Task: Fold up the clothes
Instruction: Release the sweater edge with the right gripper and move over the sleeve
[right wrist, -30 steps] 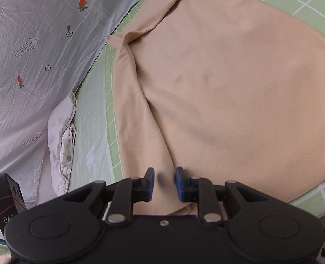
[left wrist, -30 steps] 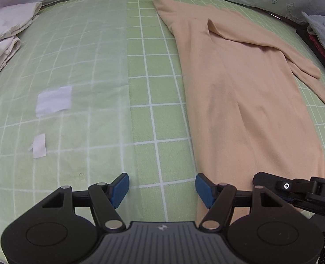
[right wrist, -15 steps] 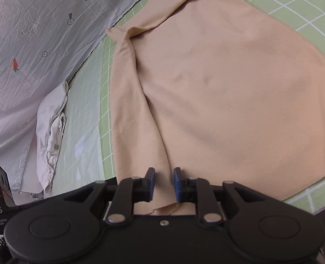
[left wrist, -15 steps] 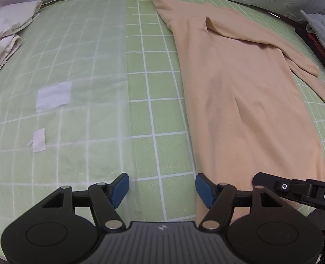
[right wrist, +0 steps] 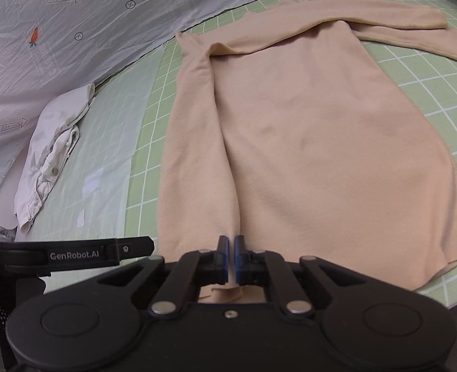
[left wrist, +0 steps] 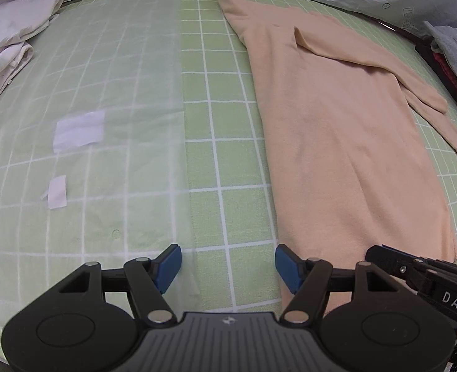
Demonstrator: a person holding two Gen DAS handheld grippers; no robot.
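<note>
Right gripper (right wrist: 230, 259) is clamped on the near hem of the peach sweater (right wrist: 305, 142); left gripper (left wrist: 227, 263) is held agape over the green mat (left wrist: 216, 161). One lengthwise fold is made; sleeves and crosswise folds are judged outstanding.

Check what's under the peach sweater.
The peach sweater lies flat on the green grid mat, which shows all around it. The mat beneath is covered, so anything there is hidden. The right tool is shut at its near hem.
</note>
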